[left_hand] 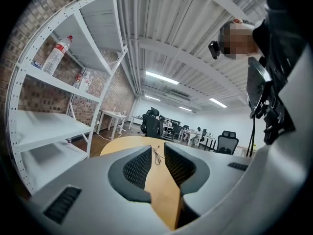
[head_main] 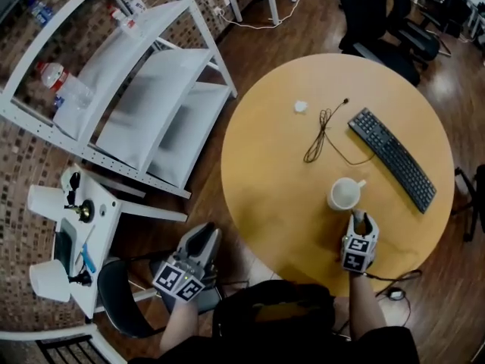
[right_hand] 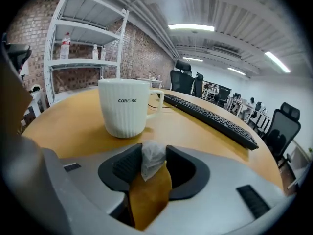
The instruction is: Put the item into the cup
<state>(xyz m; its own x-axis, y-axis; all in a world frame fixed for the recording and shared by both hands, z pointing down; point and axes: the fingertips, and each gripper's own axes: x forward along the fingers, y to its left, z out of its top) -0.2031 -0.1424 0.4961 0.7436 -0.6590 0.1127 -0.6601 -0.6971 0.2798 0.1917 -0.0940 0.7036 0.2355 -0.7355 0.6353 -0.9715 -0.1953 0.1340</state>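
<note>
A white ribbed cup (head_main: 345,194) with a handle stands upright on the round wooden table (head_main: 273,165), near its front edge. My right gripper (head_main: 361,220) is just in front of the cup, low over the table. It is shut on a small crumpled white item (right_hand: 153,158), which both pads touch. In the right gripper view the cup (right_hand: 124,106) is close ahead and slightly left of the right gripper (right_hand: 152,164). My left gripper (head_main: 201,241) hangs off the table's left edge. In its own view the left gripper (left_hand: 157,163) is open, with nothing between the pads.
A black keyboard (head_main: 392,158) lies right of the cup, and a thin black cable (head_main: 322,131) is behind it. Another small white wad (head_main: 301,106) sits farther back. A white shelf rack (head_main: 151,89) stands at left, a small white side table (head_main: 76,233) below it, and office chairs (head_main: 379,14) beyond.
</note>
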